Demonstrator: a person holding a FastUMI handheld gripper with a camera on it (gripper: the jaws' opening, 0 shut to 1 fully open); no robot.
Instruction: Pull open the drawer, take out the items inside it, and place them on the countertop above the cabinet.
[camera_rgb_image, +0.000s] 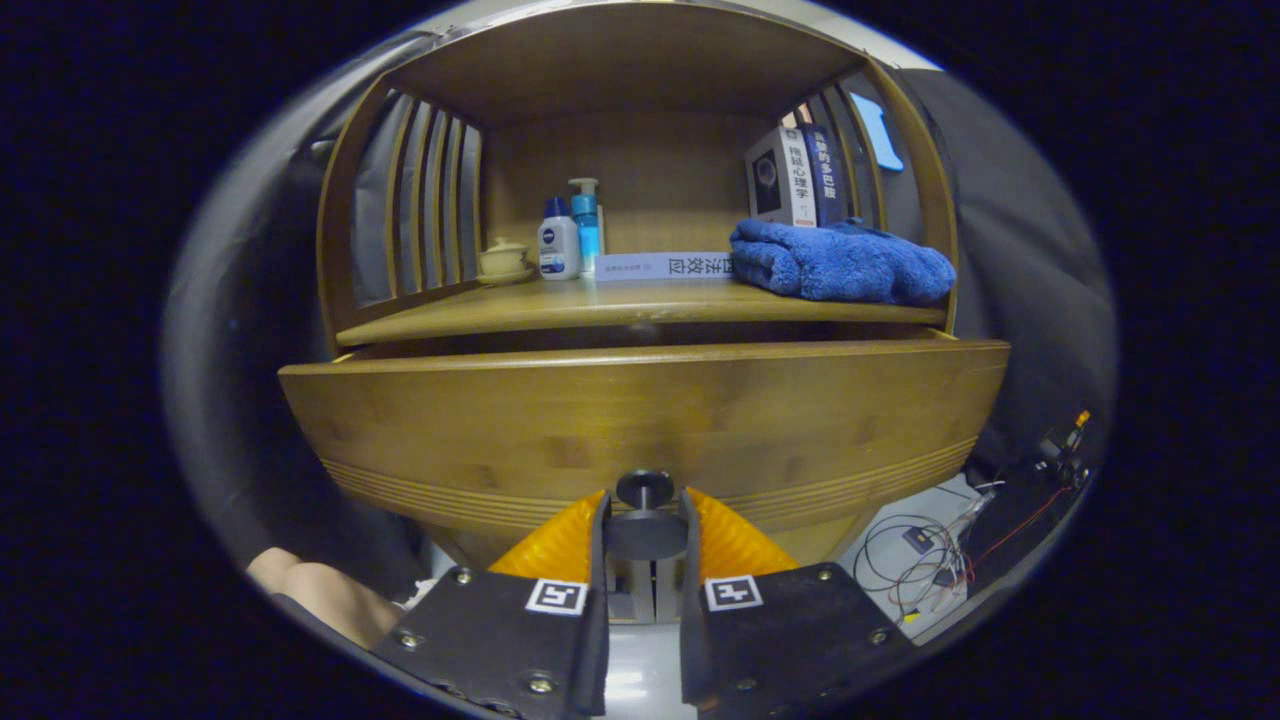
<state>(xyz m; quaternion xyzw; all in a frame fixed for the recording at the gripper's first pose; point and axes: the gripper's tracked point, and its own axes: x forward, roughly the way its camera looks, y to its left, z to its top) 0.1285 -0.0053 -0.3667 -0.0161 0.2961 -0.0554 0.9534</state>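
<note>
The wooden drawer front (640, 420) bulges toward me, pulled a little way out from under the countertop (620, 305), with a dark gap along its top edge. Its round dark knob (645, 520) sits between my fingers, and my gripper (645, 515) is shut on it, a pad pressing each side. The drawer's inside is hidden behind its front. The countertop above carries a folded blue towel (840, 262) on its right side.
On the countertop stand a small cup on a saucer (503, 260), two bottles (570, 240), a flat-lying book (665, 266) and upright books (795, 178) in the back right corner. Cables (930, 550) lie on the floor to the right. A person's knee (320, 590) shows low left.
</note>
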